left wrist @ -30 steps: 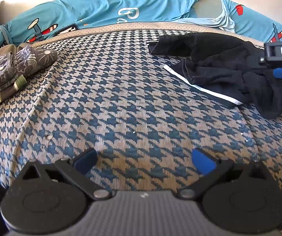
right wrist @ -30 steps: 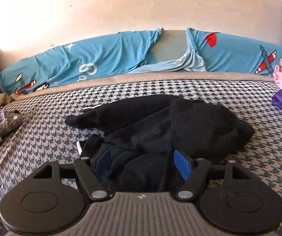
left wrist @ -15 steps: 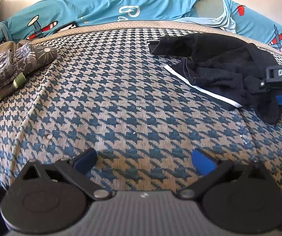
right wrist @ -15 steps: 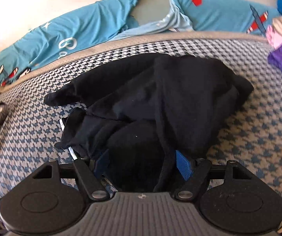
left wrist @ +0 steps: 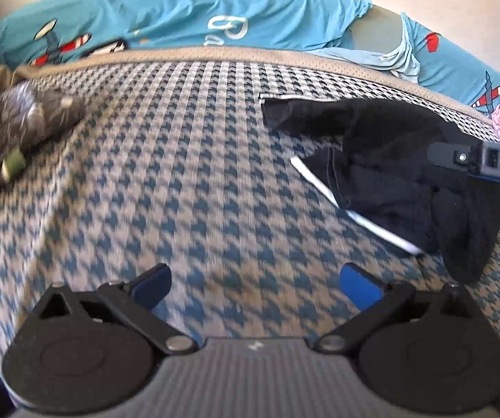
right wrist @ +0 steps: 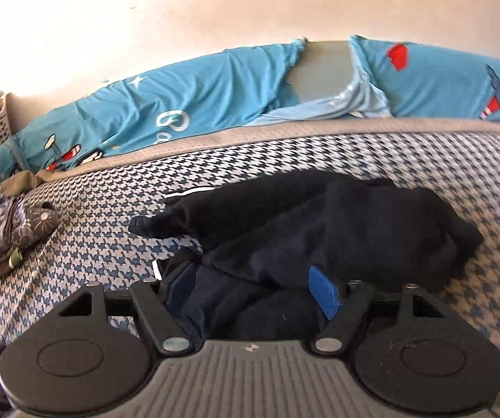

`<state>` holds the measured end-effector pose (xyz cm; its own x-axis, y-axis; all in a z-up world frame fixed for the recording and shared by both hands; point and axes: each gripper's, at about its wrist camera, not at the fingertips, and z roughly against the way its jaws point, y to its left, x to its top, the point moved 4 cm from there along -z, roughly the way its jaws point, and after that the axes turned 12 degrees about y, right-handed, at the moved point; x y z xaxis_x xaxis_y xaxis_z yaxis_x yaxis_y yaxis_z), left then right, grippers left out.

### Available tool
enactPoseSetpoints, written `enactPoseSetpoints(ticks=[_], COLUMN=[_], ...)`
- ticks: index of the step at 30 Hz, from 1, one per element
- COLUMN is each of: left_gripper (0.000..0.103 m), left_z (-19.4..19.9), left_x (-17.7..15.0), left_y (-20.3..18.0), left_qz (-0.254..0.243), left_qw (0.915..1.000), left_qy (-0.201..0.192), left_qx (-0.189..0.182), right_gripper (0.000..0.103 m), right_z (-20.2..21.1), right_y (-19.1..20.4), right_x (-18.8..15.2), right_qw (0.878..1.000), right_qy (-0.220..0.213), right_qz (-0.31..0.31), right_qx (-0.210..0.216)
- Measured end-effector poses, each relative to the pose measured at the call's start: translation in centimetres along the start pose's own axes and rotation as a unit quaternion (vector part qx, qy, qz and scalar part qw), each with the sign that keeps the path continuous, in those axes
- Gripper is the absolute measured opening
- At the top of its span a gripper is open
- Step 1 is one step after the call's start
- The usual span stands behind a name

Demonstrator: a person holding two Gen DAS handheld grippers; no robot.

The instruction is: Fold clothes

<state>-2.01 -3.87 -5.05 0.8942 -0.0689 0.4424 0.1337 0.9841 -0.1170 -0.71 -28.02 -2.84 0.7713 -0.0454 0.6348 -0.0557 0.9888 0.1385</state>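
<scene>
black garment [left wrist: 382, 160] crumpled mid-bed [left wrist: 187, 188], bare cover left, folded pile [left wrist: 9, 129] at edge

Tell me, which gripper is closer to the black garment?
Right. The right gripper sits over the black garment; the left gripper hovers over bare bedcover beside it.

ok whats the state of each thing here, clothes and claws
black garment: crumpled, unfolded, lying on the bed
patterned clothes: folded, stacked at the bed's left edge
left claw: open, empty, over bare checked cover
right claw: open, blue fingers either side of the black garment's near edge, not pinching it
</scene>
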Motion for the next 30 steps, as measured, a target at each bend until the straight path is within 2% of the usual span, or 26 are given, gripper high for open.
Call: enactPoseSetpoints(ticks=[5,10,16,22,25,28,30], left_gripper=[0.103,0.103,0.103,0.103,0.103,0.103,0.103], left_z=[-0.5,-1.3,-3.1,-5.1,-5.6,-5.7,-5.6], left_x=[3.0,6.3,9.5,11.0,10.8,10.9,10.8], left_y=[0.8,1.7,2.6,4.0,4.2,3.5,2.8], left_qz=[0.004,-0.004,-0.003,0.047,0.063,0.052,0.037], left_qw=[0.9999,0.9999,0.9996,0.9975,0.9959,0.9966,0.9977], left_qy=[0.007,0.008,0.024,0.053,0.062,0.060,0.054], left_qx=[-0.006,0.009,0.012,-0.003,-0.019,-0.021,-0.015], right_gripper=[0.071,0.071,0.072,0.083,0.084,0.083,0.078], right_z=[-1.6,-3.4,-5.7,-8.1,-9.5,-10.7,-11.3], right_y=[2.3,4.6,5.5,6.7,7.2,7.6,7.7], right_x=[0.8,1.9,4.0,4.2,3.8,3.4,3.4], right_qw=[0.997,0.987,0.981,0.961,0.948,0.935,0.934], right_qy=[-0.002,-0.019,-0.029,-0.025,-0.021,-0.023,-0.020], right_qz=[0.075,0.155,0.189,0.267,0.305,0.331,0.332], right_qx=[0.006,-0.022,-0.039,-0.069,-0.091,-0.125,-0.133])
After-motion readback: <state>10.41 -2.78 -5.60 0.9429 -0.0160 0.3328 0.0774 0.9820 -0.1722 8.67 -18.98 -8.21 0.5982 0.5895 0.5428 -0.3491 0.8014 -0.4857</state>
